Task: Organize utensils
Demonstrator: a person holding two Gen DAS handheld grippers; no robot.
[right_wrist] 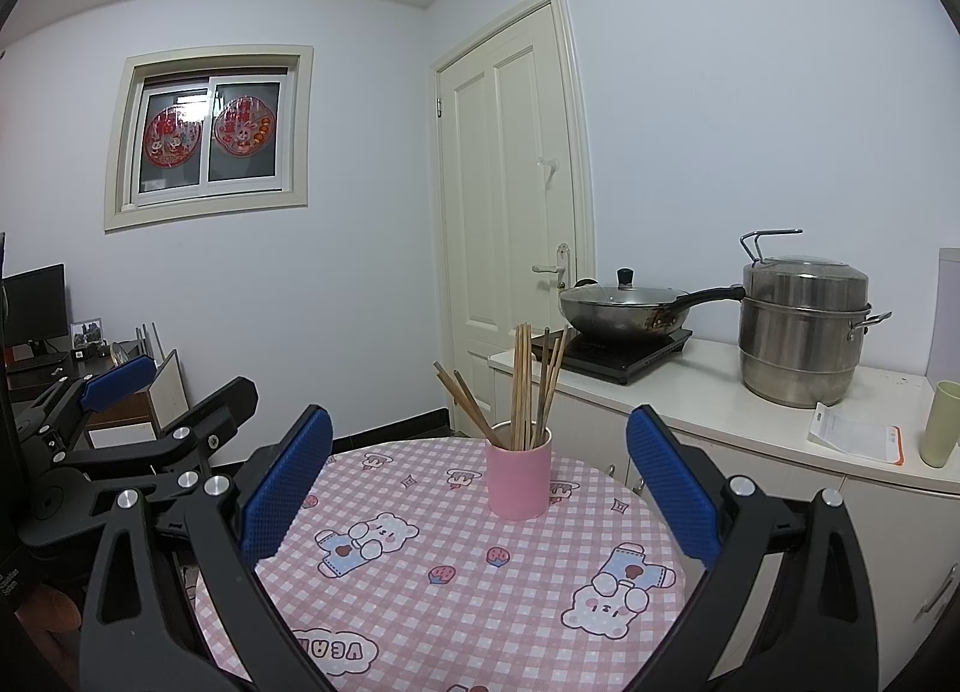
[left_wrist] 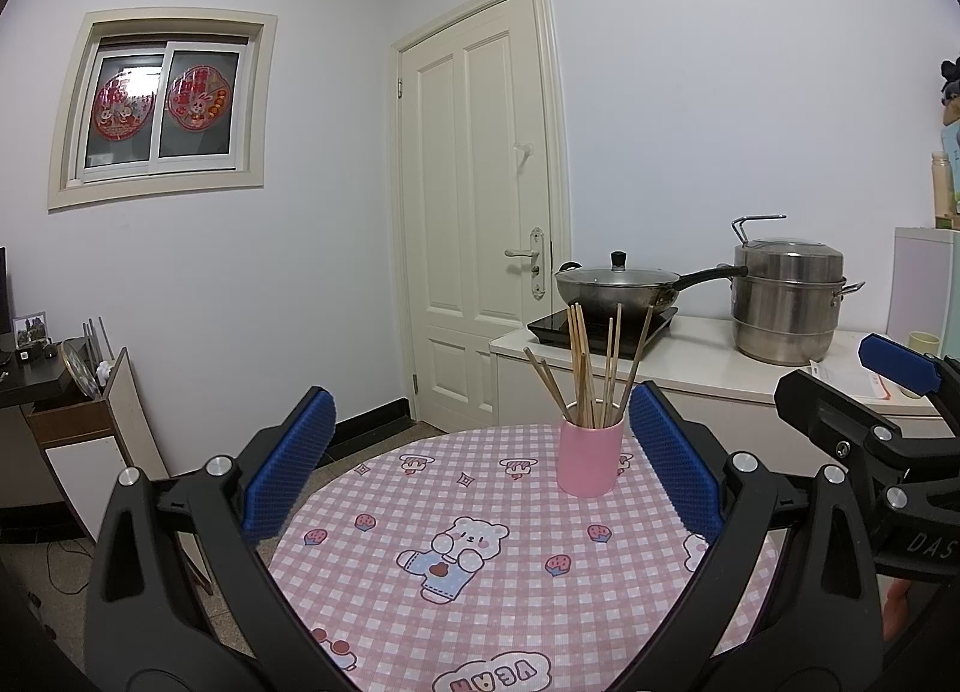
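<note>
Chopsticks [left_wrist: 591,368] stand upright in the pink cup [left_wrist: 589,457] on the bench [left_wrist: 480,602], fanning outward; both tongs [left_wrist: 480,464] [right_wrist: 477,485] gape wide, empty

The left gripper [left_wrist: 480,464] hangs with fingers [left_wrist: 291,467] spread, empty, before the pink cup [left_wrist: 590,457] of chopsticks [left_wrist: 585,362].

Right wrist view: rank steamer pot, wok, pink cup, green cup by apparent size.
1. steamer pot
2. wok, handle included; close to the pot
3. pink cup, nearer the camera, so flattered
4. green cup, cut off at the edge
</note>
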